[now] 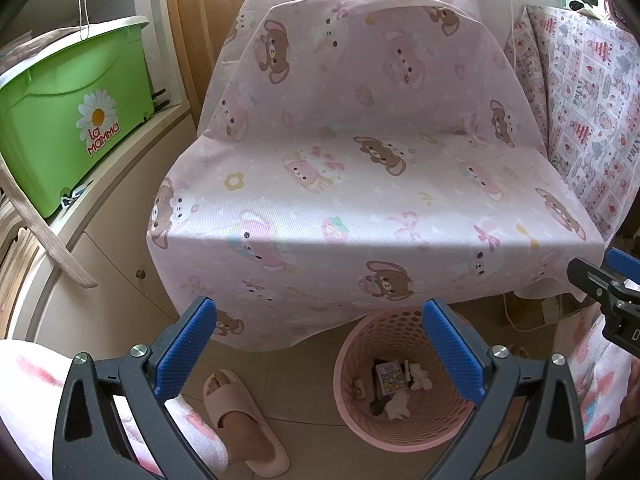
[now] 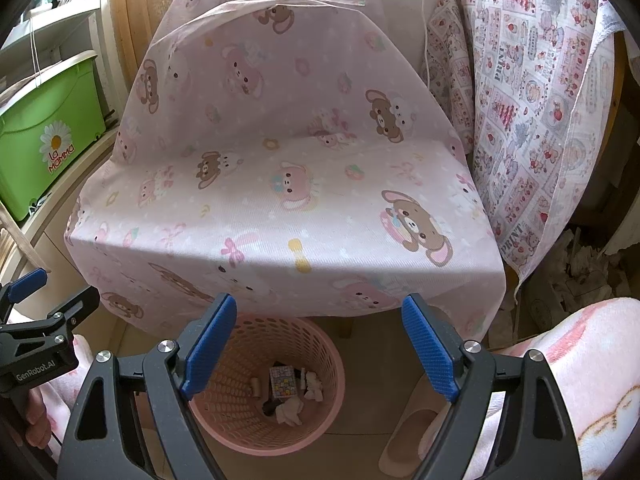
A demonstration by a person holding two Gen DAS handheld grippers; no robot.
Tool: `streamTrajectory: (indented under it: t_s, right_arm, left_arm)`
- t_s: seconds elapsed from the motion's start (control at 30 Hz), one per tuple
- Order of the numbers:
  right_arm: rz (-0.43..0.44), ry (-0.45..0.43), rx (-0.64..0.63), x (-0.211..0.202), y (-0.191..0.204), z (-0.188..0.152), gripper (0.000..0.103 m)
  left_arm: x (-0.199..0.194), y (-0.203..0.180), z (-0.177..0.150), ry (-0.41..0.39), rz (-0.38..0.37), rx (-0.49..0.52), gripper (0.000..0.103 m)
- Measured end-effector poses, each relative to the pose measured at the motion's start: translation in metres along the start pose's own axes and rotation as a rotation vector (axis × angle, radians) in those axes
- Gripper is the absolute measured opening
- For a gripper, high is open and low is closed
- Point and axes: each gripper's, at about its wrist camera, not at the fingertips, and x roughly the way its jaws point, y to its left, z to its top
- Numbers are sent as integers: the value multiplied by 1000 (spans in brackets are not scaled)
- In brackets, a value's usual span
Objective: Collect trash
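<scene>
Both grippers, left gripper (image 1: 320, 348) and right gripper (image 2: 316, 348), gape wide, holding nothing. Crumpled tissues (image 2: 289, 410) in the pink basket (image 2: 324, 344) sit below the fingertips. Probably light, soft, crushable; pinch anywhere.

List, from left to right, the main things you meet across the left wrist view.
Green bin → slippered foot → pink wastebasket → other gripper. The cloth-covered chair spans the middle, so it is omitted.
</scene>
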Motion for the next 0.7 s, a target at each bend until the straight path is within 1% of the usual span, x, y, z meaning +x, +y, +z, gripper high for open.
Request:
streamTrajectory:
  t_s: [0.7]
  right_arm:
    - [-1, -1, -2, 0, 0, 0, 86]
  left_arm:
    - [0, 0, 0, 1, -6, 0, 102]
